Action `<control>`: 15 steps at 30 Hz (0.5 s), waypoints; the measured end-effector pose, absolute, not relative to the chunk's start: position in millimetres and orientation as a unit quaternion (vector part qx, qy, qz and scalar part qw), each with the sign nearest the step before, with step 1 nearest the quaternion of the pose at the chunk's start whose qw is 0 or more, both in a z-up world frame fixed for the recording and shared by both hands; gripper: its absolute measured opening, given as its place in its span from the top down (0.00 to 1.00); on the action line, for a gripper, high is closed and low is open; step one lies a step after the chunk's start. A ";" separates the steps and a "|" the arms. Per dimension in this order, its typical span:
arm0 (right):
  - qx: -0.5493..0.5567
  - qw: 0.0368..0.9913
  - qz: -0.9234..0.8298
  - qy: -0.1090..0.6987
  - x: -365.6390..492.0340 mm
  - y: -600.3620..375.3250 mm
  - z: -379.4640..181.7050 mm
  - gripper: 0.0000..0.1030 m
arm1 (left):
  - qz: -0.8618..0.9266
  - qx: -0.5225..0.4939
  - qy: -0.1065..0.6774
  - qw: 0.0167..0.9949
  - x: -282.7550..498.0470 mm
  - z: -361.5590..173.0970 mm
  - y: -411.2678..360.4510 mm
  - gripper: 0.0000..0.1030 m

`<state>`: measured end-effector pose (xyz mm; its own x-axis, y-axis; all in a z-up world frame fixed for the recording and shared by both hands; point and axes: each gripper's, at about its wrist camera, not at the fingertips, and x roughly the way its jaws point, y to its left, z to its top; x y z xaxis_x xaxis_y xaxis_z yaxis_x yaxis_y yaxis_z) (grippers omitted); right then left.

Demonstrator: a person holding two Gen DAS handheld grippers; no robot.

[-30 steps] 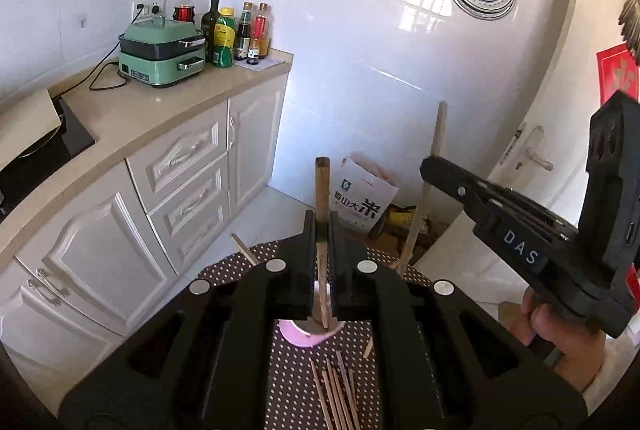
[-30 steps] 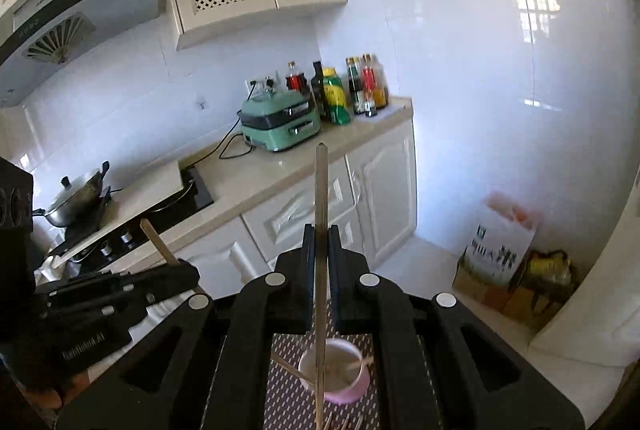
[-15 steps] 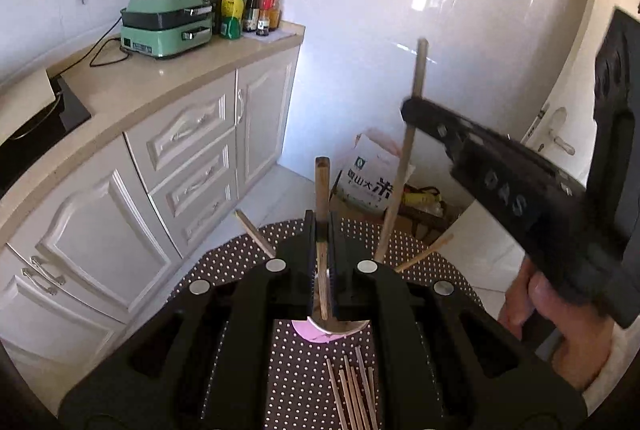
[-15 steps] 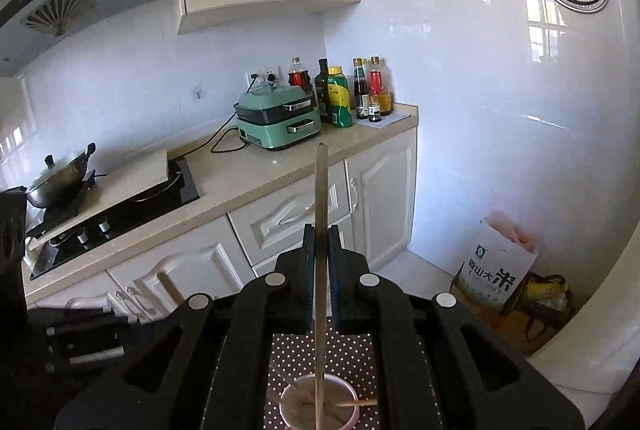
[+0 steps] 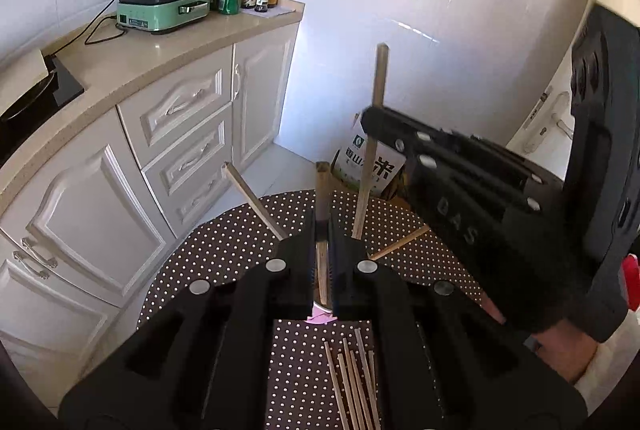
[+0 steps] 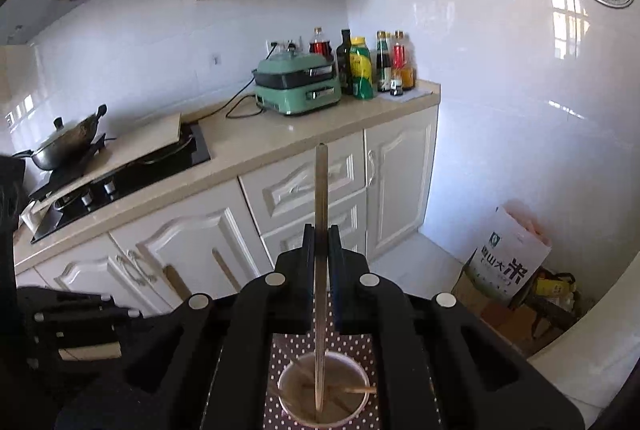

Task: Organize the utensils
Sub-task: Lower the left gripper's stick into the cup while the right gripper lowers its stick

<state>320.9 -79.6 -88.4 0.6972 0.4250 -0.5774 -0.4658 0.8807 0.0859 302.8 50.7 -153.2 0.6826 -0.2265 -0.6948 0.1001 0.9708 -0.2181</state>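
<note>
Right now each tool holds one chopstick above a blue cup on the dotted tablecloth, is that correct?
Only the colour is wrong: the cup is pink, as the right wrist view shows. The rest stands: the left tool and the right tool each grip one chopstick over the dotted tablecloth.

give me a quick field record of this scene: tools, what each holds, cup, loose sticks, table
left tool: shut on a chopstick, upright, over the cup
right tool: shut on a second chopstick, lower end inside the cup's rim
cup: pink, on the table, a few chopsticks already in it, leaning
loose chopsticks: bundle lying flat on the cloth near the cup
table: round, dark cloth with white dots
background: green cooker and bottles on the counter
</note>
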 end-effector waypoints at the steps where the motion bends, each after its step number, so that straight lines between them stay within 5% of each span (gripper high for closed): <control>1: -0.034 0.919 0.243 0.308 319.1 -80.9 -90.3 0.95 | -0.089 -0.083 0.390 0.913 302.6 -154.1 51.0 0.95; 15: -0.024 0.908 0.238 0.344 294.3 -105.3 -111.3 0.95 | -0.086 -0.083 0.415 0.902 300.7 -165.1 45.6 0.95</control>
